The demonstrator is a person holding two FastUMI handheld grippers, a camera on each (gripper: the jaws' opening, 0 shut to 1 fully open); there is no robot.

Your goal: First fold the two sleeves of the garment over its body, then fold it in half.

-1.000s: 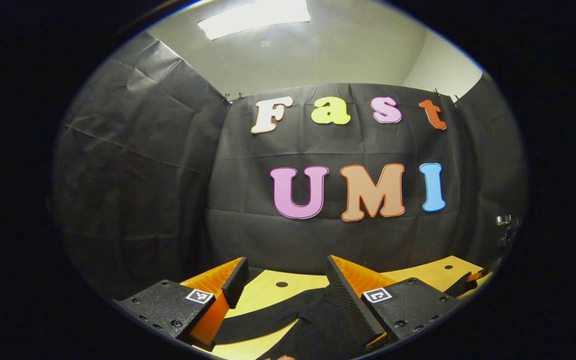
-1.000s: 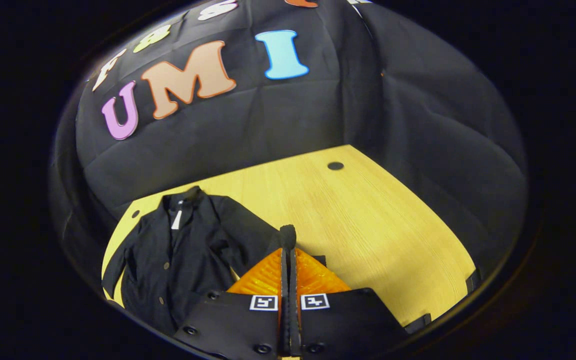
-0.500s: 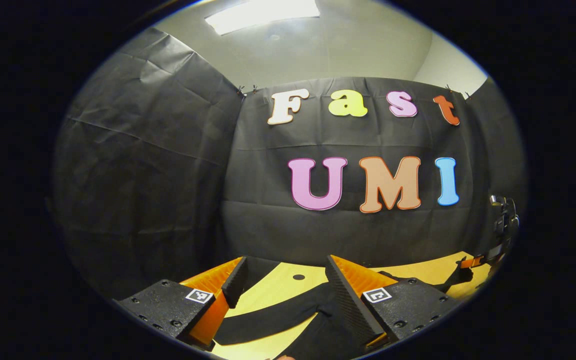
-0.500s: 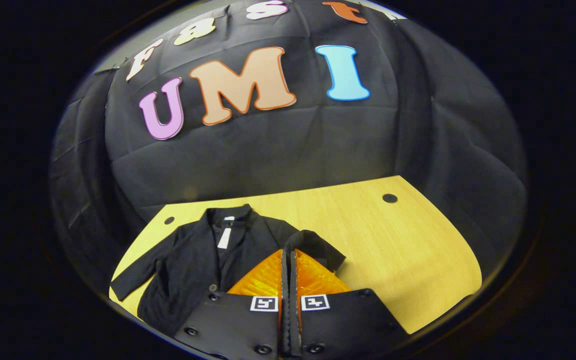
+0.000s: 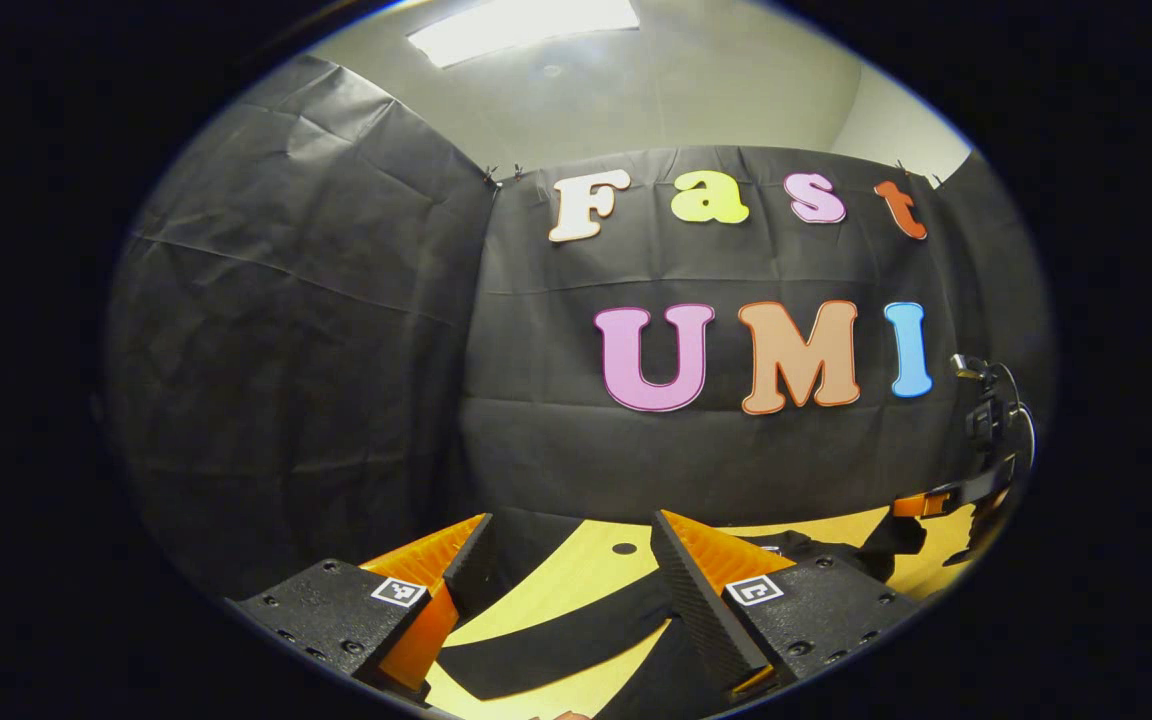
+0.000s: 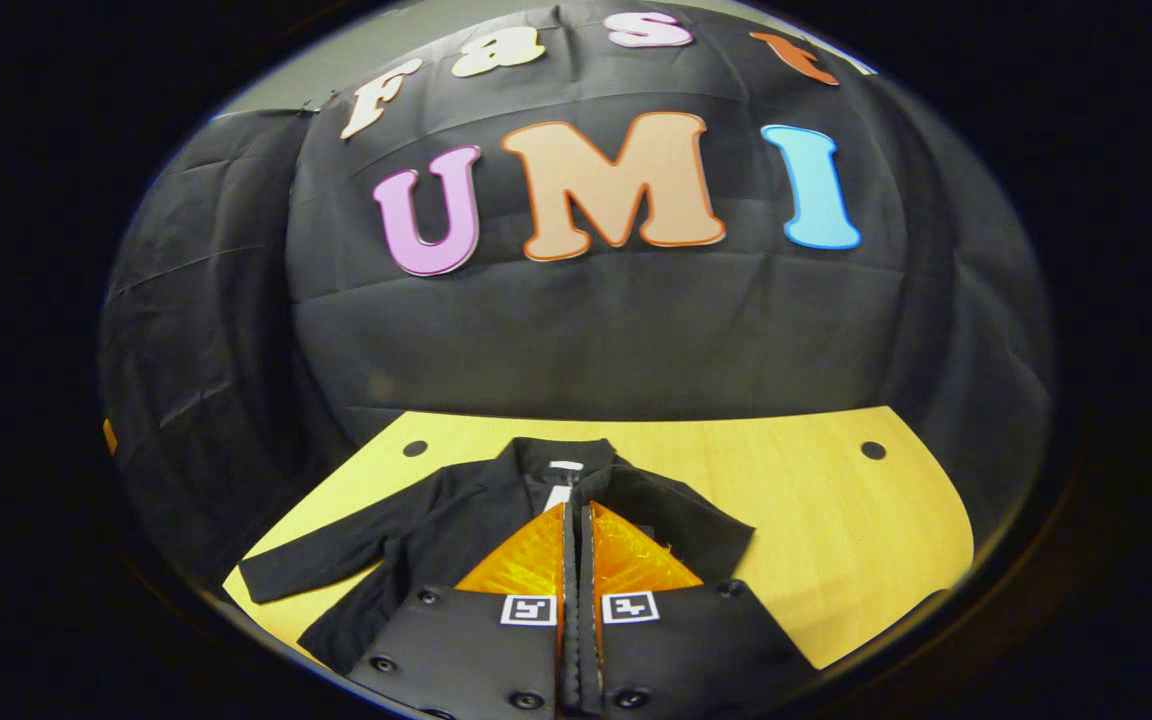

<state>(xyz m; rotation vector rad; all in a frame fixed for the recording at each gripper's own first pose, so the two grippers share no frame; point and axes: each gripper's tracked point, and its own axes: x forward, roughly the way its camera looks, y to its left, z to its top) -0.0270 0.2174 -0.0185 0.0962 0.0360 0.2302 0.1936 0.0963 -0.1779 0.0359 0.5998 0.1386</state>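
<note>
A black buttoned jacket [image 6: 456, 520] lies face up on the yellow wooden table [image 6: 836, 520], collar toward the wall. My right gripper [image 6: 576, 497] is shut on the cuff of one sleeve [image 6: 696, 535], which is doubled back and held over the jacket's chest below the collar. The other sleeve [image 6: 316, 565] lies stretched out to the side. In the left gripper view that flat sleeve [image 5: 556, 640] crosses the table under my left gripper [image 5: 571, 528], which hovers open with nothing between its fingers. The right gripper [image 5: 921, 503] shows at the far right there, with dark cloth hanging from it.
Black cloth walls close the table in at the back and both sides. Small round holes [image 6: 873, 450] [image 6: 415, 448] sit near the table's far corners. Bare tabletop [image 6: 886, 560] lies beside the jacket, on the folded sleeve's side.
My right gripper has carried the sleeve cuff from beside the jacket to above its chest, doubling the sleeve over. The left gripper has turned slightly and stayed open over the other sleeve.
</note>
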